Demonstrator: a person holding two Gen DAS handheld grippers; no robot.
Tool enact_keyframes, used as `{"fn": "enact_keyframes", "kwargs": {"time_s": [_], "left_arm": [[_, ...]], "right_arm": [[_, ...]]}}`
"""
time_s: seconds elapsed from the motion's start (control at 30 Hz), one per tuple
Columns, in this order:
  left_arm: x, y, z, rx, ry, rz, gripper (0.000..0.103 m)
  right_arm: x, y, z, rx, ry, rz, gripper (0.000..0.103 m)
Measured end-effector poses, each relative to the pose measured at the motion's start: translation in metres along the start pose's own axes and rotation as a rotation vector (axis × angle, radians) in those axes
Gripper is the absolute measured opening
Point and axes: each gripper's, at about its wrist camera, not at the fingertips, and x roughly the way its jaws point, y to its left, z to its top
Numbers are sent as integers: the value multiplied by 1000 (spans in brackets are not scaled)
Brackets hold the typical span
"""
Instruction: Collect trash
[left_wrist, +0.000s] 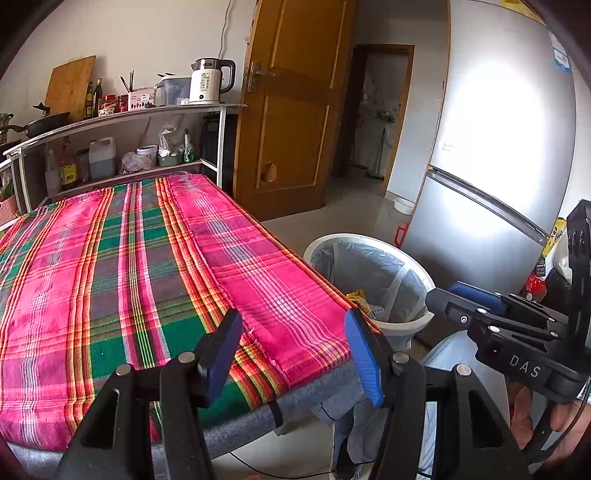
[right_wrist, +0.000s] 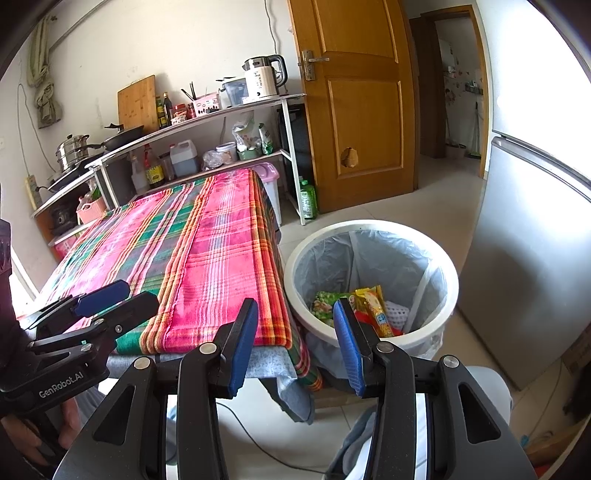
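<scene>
Trash (right_wrist: 369, 306): green and yellow snack wrappers plus a white netted piece, lying at the bottom of the bin (right_wrist: 452, 291), none on the cloth.

Bin: round, white-rimmed, lined with a grey plastic bag, on the tiled floor just beside the table's near right corner, between table and fridge (right_wrist: 535, 258).

Right gripper (right_wrist: 295, 339): blue-padded jaws apart, nothing between them; it hangs over the table corner and the bin's near rim.

Left gripper (left_wrist: 293, 350): jaws apart and empty, above the near edge of the cloth (left_wrist: 110, 277).

Cloth: pink, green and orange plaid, spread flat across the table, with a grey layer showing beneath at the near edge.

Hands: one shows below each gripper handle at the picture edges.

Shelf (right_wrist: 207, 118): white, two levels, behind the table; kettle (right_wrist: 264, 77), cutting board (right_wrist: 137, 101), bottles, jars and pans on it.

Door (right_wrist: 360, 103): wooden, right of the shelf, an open doorway beyond.
</scene>
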Motion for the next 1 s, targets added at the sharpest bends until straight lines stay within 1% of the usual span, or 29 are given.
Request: {"fn": "enact_keyframes", "kwargs": {"time_s": [1.0], "left_arm": [[1,-2,2,10,-1,-2,60]], "right_arm": [[3,1,2,-3,7,7,44]]}}
